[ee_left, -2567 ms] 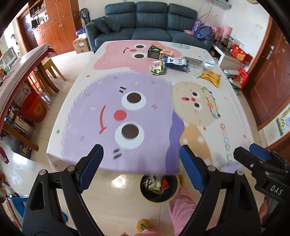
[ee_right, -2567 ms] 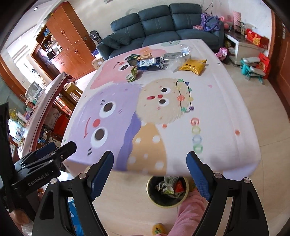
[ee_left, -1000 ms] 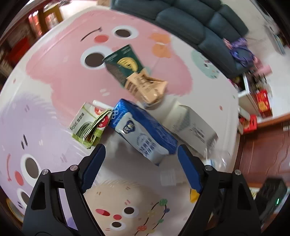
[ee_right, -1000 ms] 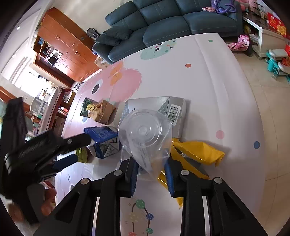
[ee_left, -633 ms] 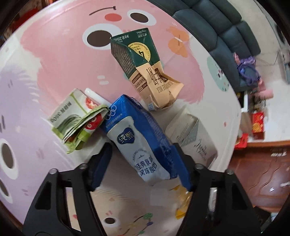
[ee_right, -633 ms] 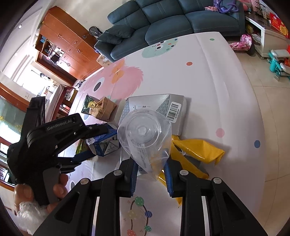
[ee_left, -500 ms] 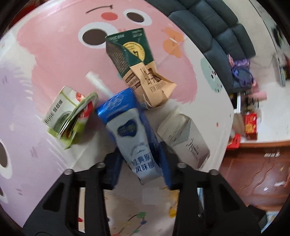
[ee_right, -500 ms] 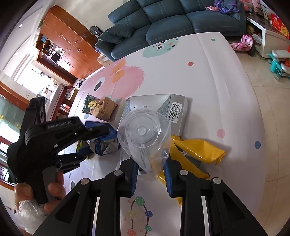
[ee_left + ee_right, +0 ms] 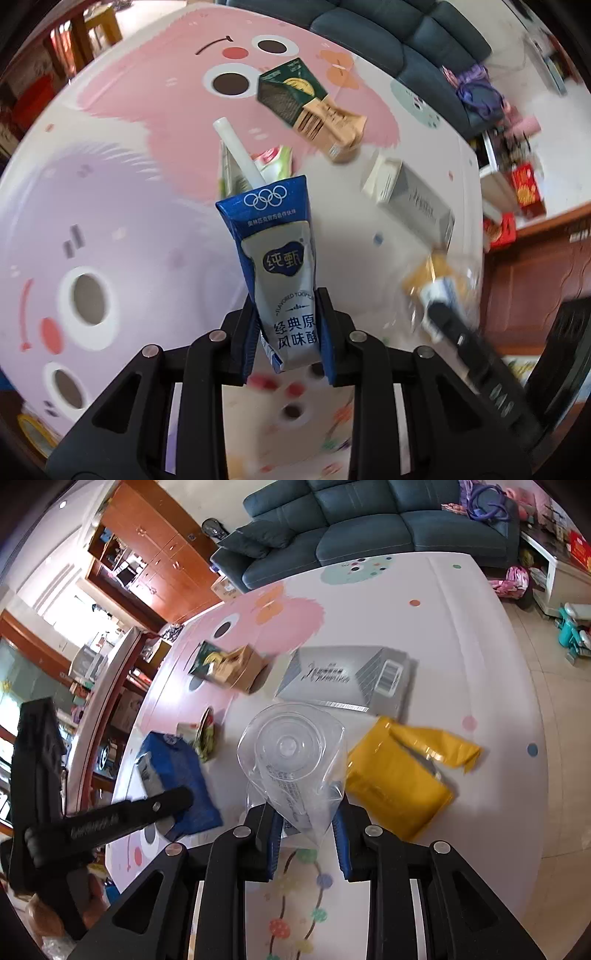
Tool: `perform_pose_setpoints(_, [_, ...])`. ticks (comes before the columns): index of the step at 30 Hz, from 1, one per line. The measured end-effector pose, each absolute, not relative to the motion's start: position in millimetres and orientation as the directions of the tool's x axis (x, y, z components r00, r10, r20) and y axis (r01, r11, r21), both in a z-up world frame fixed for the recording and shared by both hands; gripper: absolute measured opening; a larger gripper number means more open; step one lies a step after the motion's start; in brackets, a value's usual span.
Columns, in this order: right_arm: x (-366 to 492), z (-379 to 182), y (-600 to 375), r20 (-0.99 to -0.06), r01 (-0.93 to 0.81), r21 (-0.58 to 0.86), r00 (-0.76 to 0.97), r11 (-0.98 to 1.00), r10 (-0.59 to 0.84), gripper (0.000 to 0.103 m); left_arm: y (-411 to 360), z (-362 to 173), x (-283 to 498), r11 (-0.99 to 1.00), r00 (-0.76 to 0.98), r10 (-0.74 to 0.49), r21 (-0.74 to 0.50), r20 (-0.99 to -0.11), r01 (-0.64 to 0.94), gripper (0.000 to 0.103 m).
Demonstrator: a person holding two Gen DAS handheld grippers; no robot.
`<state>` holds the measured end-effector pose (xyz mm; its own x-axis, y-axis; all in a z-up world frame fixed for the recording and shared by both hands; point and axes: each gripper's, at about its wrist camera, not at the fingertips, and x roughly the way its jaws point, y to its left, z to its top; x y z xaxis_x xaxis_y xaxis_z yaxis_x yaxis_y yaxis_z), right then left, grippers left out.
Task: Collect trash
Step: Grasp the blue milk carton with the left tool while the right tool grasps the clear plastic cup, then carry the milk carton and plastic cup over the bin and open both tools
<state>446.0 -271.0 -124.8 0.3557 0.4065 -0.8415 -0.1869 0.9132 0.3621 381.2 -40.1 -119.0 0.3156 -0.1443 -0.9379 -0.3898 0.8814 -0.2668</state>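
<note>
Fingers (image 9: 248,339) of the left gripper (image 9: 286,339) clamp a blue yogurt carton (image 9: 280,258); right gripper (image 9: 306,834) pinches a clear cup (image 9: 291,753) (seemingly crushed)

The left gripper (image 9: 286,338) is clamped on the lower end of a blue carton (image 9: 282,266), one blue pad (image 9: 252,332) pressing each side, so the carton stands up and away from the fingers above the table (image 9: 129,206). In the right wrist view this gripper's black body reaches in from the left over the table's left part, with part of a hand (image 9: 40,921) gripping its handle at the lower left edge. The right gripper (image 9: 308,836) is closed on the crushed end of a clear cup (image 9: 291,760), its fingers squeezing it from both sides, the cup's round base pointing forward over the table.
</note>
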Motion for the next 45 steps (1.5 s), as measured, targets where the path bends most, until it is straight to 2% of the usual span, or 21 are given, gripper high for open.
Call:
perform_pose_setpoints(11, [378.6,-107.9,-240.5,-0.839,-0.241,0.318,0.379,0.917,0.39,0.024,-24.3,-93.1,295.0,0.964,0.309,-0.076,-0.149,-0.948,-0.222,0.025])
perform_pose_setpoints(17, [317.3,-99.9,-214.5,-0.846,-0.207,0.274,0.413,0.939,0.338,0.024,-10.0,-77.0,259.0,0.986,0.352,-0.113,-0.148,-0.929,-0.075,0.024])
perform_pose_setpoints(22, [247.1,-89.1,-182.1,-0.836,-0.106,0.244,0.481,0.964,0.265,0.024,13.0,-55.0,224.6,0.984,0.391,-0.176,-0.154,-0.904,0.087,0.022])
perform_pose_setpoints(31, [116.8,-80.4,-105.7,-0.822,0.13,0.291,0.541,0.948,0.178,0.024,69.2,-20.9,144.9,0.935,0.432,-0.28,-0.143,-0.857,0.324,0.022])
perform_pose_setpoints(39, [33.8,-86.7,-76.1,-0.852,0.218,0.266,0.508,0.939,0.124,0.021,84.1,-30.3,80.3,0.875,0.343,-0.341,-0.162,-0.875,0.456,0.022])
perform_pose_setpoints(45, [4.4,-104.4,-82.8,-0.881,0.273,0.259,0.46,0.926,0.111,0.021,68.5,-50.1,38.5,0.829,0.271,-0.372,-0.187,-0.888,0.527,0.022])
